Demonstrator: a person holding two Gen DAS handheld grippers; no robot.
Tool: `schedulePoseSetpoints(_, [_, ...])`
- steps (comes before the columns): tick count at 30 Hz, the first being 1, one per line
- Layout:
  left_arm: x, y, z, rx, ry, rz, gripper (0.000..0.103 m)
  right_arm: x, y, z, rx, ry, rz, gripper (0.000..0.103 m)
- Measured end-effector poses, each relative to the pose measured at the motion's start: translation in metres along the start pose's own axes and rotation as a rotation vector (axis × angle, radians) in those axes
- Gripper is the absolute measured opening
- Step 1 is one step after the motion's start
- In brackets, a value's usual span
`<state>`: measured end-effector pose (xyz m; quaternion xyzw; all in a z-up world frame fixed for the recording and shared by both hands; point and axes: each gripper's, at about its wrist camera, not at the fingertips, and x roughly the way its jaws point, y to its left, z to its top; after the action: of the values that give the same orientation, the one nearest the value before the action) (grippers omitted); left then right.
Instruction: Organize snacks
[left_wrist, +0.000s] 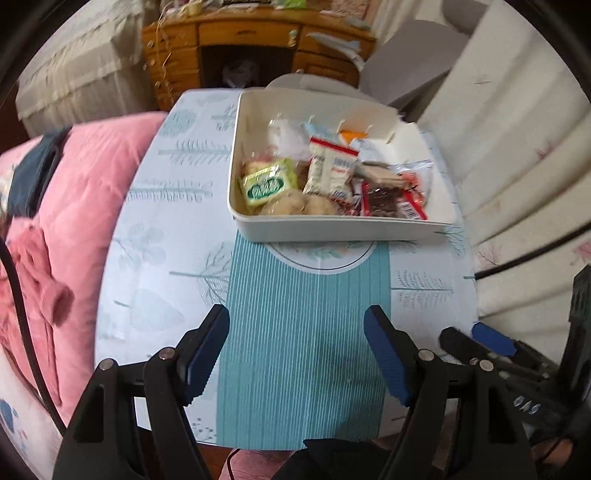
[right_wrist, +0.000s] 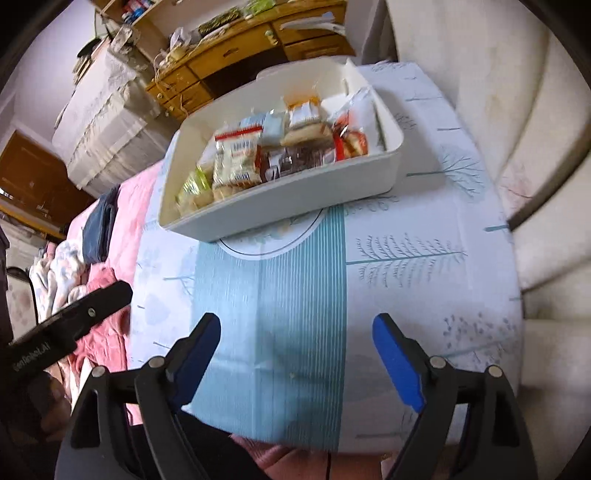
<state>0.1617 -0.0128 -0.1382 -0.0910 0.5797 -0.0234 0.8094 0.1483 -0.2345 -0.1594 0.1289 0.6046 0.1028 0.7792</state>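
A white plastic bin (left_wrist: 332, 227) stands at the far end of a small table and holds several wrapped snacks. Among them are a green packet (left_wrist: 266, 182), a red-topped white packet (left_wrist: 330, 168) and a red dark packet (left_wrist: 393, 201). The bin also shows in the right wrist view (right_wrist: 295, 199). My left gripper (left_wrist: 297, 332) is open and empty above the near table, short of the bin. My right gripper (right_wrist: 295, 339) is open and empty over the near table; it shows at the right of the left wrist view (left_wrist: 476, 338).
The table wears a pale blue tree-print cloth (left_wrist: 177, 229) with a teal striped runner (left_wrist: 306, 332). A pink blanket (left_wrist: 74, 206) lies left. A white padded sofa (left_wrist: 517, 140) stands right. A wooden desk (left_wrist: 251, 40) stands behind.
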Motion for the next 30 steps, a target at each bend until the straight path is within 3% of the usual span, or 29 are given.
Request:
schedulePoseSetpoints(5, [-0.039, 0.0, 0.001, 0.068, -0.041, 0.005, 0.074, -0.044, 0.018, -0.006, 0.042, -0.036, -0.011, 0.089])
schedulePoseSetpoints(12, [-0.081, 0.009, -0.018, 0.084, -0.101, 0.003, 0.078, -0.088, 0.06, -0.044, 0.001, -0.146, -0.075, 0.091])
schedulePoseSetpoints(19, [-0.104, 0.017, -0.04, 0.097, -0.174, 0.045, 0.098, -0.103, 0.079, -0.072, -0.069, -0.222, -0.123, 0.098])
schedulePoseSetpoints(30, [-0.115, 0.021, -0.048, 0.096, -0.213, 0.119, 0.102, -0.11, 0.084, -0.079, -0.03, -0.298, -0.142, 0.102])
